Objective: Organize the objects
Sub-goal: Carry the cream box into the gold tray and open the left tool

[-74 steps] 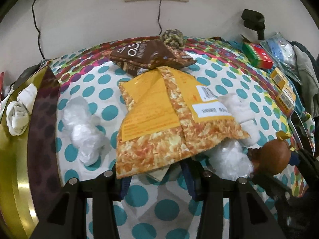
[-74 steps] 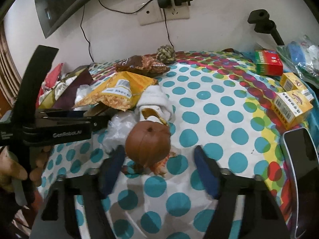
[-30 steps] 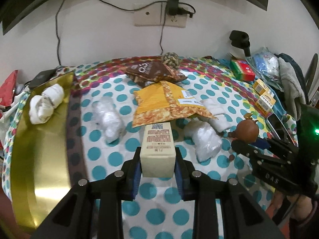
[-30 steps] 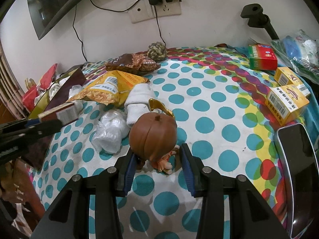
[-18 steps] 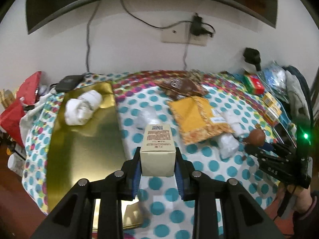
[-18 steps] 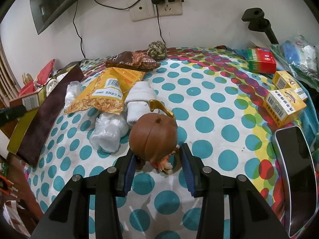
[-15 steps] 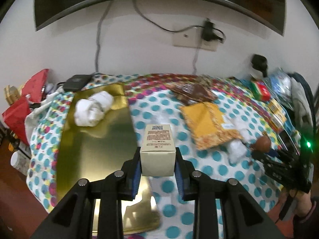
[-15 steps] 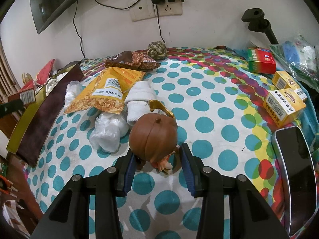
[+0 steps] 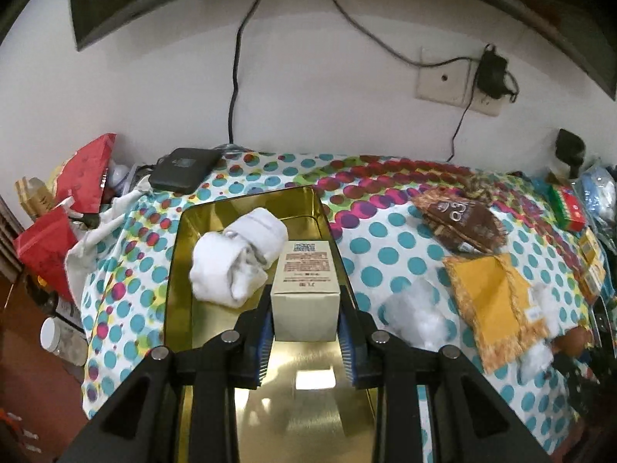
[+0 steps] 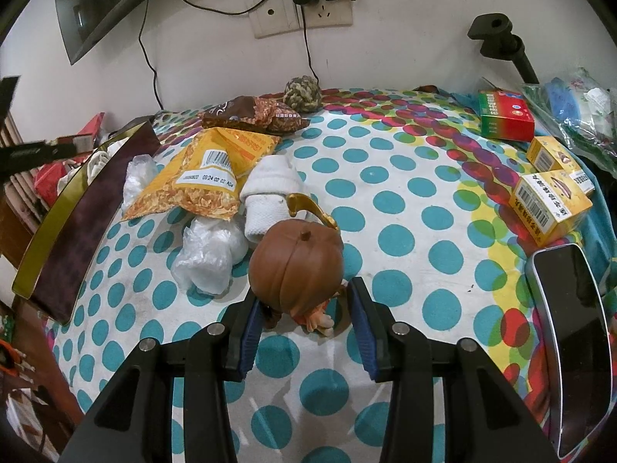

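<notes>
My left gripper (image 9: 305,332) is shut on a small cream box (image 9: 305,293) and holds it above the gold tray (image 9: 308,405), next to a rolled white sock (image 9: 239,258) that lies in the tray. My right gripper (image 10: 304,324) has its pads close around a brown-haired figurine (image 10: 296,270) that stands on the dotted cloth; a small gap shows on the right side. The tray's dark outer wall (image 10: 81,208) shows at the left of the right wrist view.
On the dotted cloth lie an orange snack bag (image 10: 208,173), a brown snack bag (image 10: 254,114), a white sock (image 10: 270,193), crumpled plastic (image 10: 210,254), yellow boxes (image 10: 551,200), a red-green box (image 10: 505,115), a phone (image 10: 567,332). A black device (image 9: 183,168) sits behind the tray.
My left gripper has carried the cream box left, from beside the tray to over it near the sock. The right gripper stays around the figurine.
</notes>
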A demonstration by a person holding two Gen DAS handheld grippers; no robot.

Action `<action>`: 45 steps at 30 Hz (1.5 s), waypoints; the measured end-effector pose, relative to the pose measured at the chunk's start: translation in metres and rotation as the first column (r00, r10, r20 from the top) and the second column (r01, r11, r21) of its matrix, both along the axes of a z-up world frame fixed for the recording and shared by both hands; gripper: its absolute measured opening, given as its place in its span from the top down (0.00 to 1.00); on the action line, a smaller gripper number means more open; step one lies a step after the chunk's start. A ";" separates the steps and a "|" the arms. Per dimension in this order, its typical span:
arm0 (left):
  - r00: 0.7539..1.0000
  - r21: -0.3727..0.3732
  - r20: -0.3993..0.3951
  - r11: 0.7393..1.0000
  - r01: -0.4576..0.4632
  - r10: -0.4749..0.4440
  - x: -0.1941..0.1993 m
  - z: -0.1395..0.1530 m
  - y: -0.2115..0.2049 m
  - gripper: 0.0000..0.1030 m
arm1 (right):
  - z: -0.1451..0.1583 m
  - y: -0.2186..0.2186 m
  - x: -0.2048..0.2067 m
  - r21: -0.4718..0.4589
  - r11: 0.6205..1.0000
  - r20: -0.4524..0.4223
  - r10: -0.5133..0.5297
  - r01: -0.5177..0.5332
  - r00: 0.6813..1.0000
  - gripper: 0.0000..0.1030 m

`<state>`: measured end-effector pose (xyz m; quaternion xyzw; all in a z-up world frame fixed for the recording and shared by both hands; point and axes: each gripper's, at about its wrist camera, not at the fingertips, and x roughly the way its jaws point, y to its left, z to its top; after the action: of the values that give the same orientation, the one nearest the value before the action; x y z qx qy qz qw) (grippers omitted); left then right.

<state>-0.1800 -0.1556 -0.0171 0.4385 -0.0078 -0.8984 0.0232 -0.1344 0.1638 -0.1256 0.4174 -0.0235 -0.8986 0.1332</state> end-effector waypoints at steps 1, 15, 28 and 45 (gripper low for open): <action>1.000 0.019 0.021 1.000 -0.002 0.002 -0.010 -0.005 -0.003 0.71 | 0.000 0.000 0.000 0.002 1.000 0.001 -0.001 0.001 1.000 0.61; 0.993 0.048 0.094 0.996 -0.080 0.076 -0.079 -0.046 -0.022 0.71 | 0.000 -0.001 -0.002 0.009 1.000 0.005 0.000 0.000 1.000 0.61; 0.978 0.077 0.154 0.985 -0.153 0.140 -0.097 -0.065 -0.031 0.62 | 0.000 -0.003 -0.005 0.013 1.000 0.011 0.000 0.000 1.000 0.61; 0.975 0.074 0.137 0.980 -0.187 0.176 -0.050 -0.045 -0.035 0.60 | 0.002 -0.004 -0.007 -0.001 1.000 0.021 0.003 -0.003 1.000 0.62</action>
<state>-0.2297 -0.1911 -0.0624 0.4956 0.0696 -0.8615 0.0857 -0.1416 0.1600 -0.1232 0.4270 -0.0249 -0.8938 0.1346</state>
